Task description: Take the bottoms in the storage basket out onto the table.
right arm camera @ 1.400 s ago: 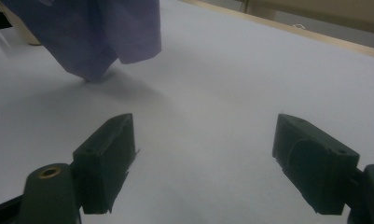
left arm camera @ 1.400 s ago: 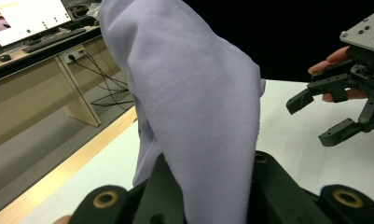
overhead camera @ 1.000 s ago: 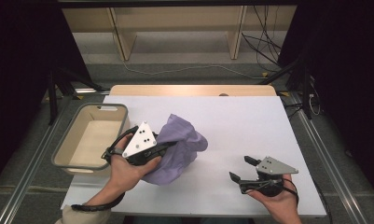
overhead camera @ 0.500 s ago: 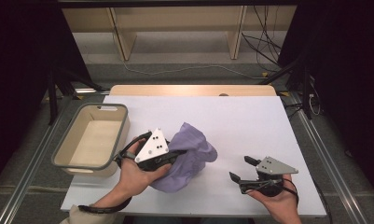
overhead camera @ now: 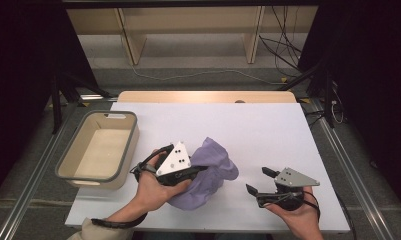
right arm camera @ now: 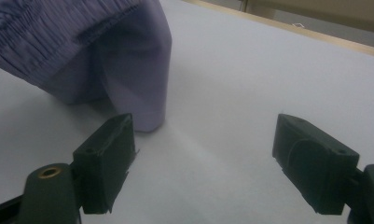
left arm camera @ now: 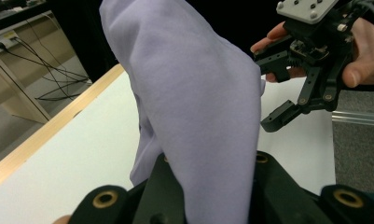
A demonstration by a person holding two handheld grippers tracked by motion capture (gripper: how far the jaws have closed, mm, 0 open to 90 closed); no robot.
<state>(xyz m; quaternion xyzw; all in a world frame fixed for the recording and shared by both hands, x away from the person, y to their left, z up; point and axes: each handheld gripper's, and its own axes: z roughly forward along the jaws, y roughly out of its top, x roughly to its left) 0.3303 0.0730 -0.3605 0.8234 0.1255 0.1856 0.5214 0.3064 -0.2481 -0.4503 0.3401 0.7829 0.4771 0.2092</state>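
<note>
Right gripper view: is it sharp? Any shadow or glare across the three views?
Right gripper view: own jaws soft and out of focus, right gripper open; lavender garment sharper, casting a soft shadow on the white table. Left gripper view: cloth held in the left gripper crowds the lens, evenly lit. High view: table bright without glare, surroundings very dark; beige bin clear.

No legible text, label or number anywhere.

Black two-jaw grippers, left [overhead camera: 200, 169] and right [overhead camera: 259, 181], carry grey screw-dotted triangular plates; the sleeve [overhead camera: 95, 231] looks beige.
</note>
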